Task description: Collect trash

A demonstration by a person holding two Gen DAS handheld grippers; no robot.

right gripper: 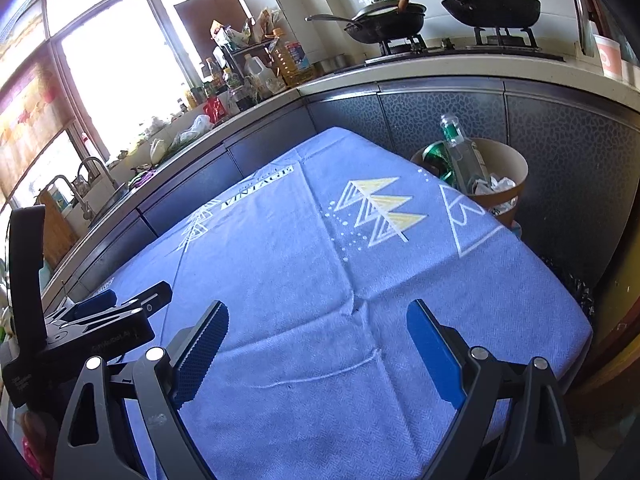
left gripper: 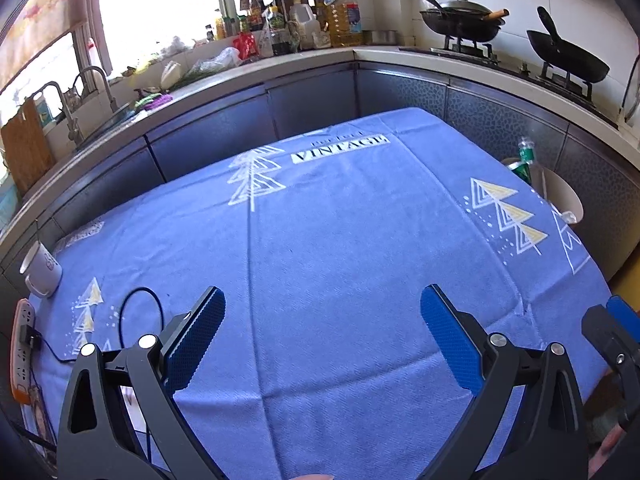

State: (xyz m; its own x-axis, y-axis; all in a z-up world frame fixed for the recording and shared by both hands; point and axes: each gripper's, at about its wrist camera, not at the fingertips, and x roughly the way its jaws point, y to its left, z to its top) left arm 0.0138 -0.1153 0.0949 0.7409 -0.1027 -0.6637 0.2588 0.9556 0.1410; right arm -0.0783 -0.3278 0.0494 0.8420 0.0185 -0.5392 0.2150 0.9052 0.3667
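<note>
Holding both claws low over the blue tablecloth (left gripper: 340,248), I have my left gripper (left gripper: 322,308) spread wide with nothing between its blue pads, and my right gripper (right gripper: 318,322) spread just as wide and equally bare. From my left camera the tip of my right claw shows at about four o'clock, just past the table's edge; from my right camera my left claw lies at about nine o'clock, seen side-on. The trash sits off the table's far right corner, at about two o'clock in both views: a brown paper bin (right gripper: 516,168) stands on the floor just beside the cloth's edge and against the dark cabinet fronts. Inside it a clear plastic bottle (right gripper: 460,152) with a green label leans with its neck above the rim, a green can (right gripper: 438,156) lies beside it, and crumpled white paper (right gripper: 496,186) rests at the right. On the cloth at nine o'clock in my left view a white mug (left gripper: 40,270) lies tipped on its side, and below it an orange-and-white power strip (left gripper: 22,344) carries a black plug whose cable (left gripper: 140,300) loops across the cloth. Two black pans (right gripper: 492,8) sit on the stove at one o'clock.
</note>
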